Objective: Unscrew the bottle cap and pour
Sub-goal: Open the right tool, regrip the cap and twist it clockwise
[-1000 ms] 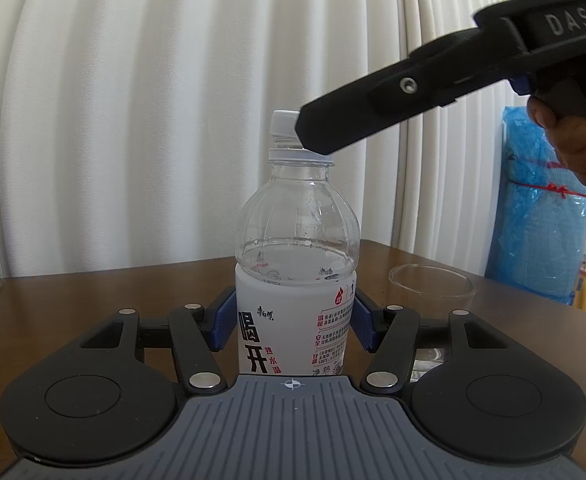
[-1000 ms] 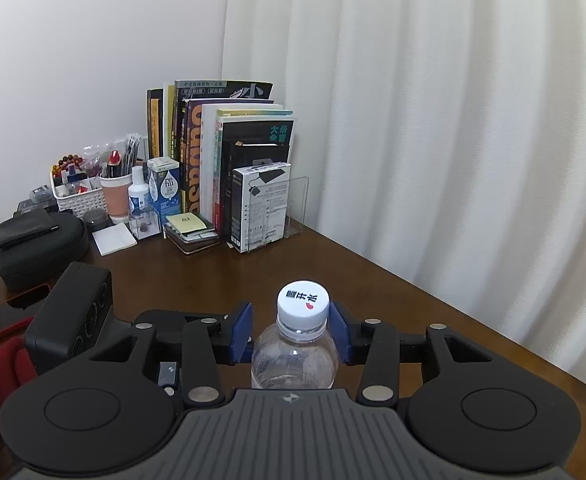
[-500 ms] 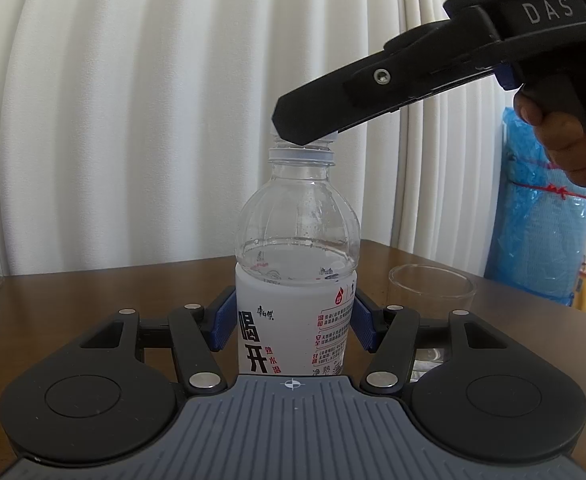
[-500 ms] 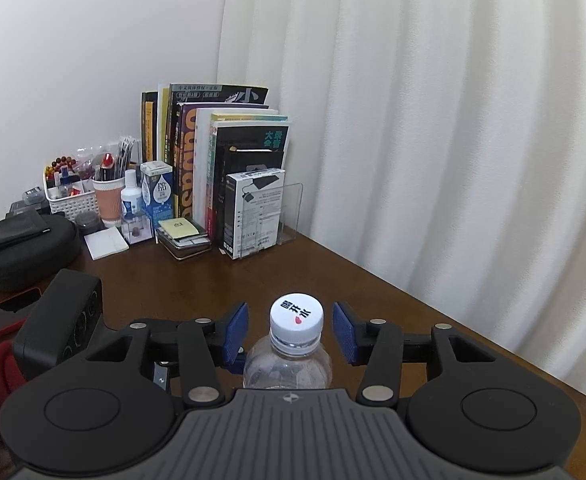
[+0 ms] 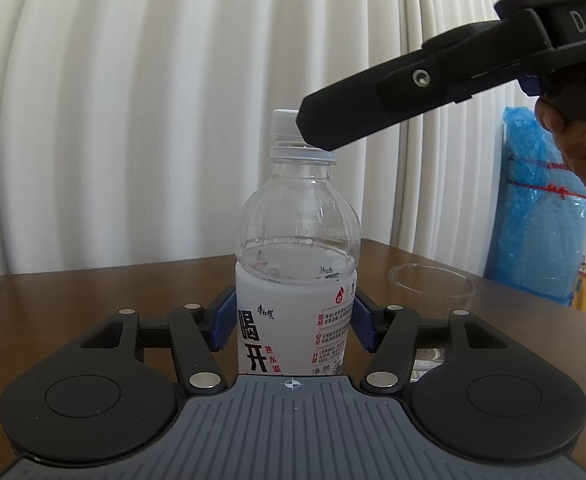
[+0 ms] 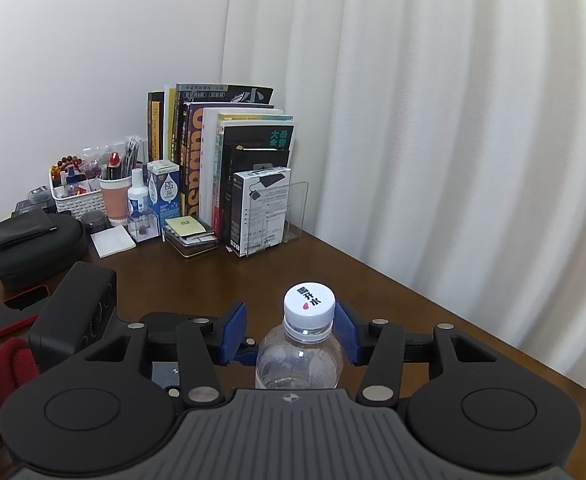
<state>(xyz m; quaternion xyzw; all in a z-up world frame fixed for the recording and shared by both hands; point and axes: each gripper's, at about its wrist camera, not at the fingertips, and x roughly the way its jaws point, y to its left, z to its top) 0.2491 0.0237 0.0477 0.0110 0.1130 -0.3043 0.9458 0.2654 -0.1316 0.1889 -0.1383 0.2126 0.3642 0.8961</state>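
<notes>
The left gripper point(image 5: 292, 322) pinches the bottle point(image 5: 296, 280) at its white label, both blue pads pressed against the sides, holding it upright on the brown surface point(image 5: 93, 300). The right gripper point(image 6: 291, 334) sits around the white cap point(image 6: 309, 306) with its fingers spread: the right pad touches or nearly touches the cap, and a clear gap shows on the left. From the left wrist view, one black finger point(image 5: 333, 120) of the right gripper covers the right part of the cap, so contact there is hard to make out. The bottle's base is hidden behind the gripper body. An empty clear glass point(image 5: 430, 294) stands just beside the bottle toward the surface's right edge, its lower part cut off. Books point(image 6: 229, 160), a box point(image 6: 262, 210) and a basket point(image 6: 75, 196) crowd the far left corner.
</notes>
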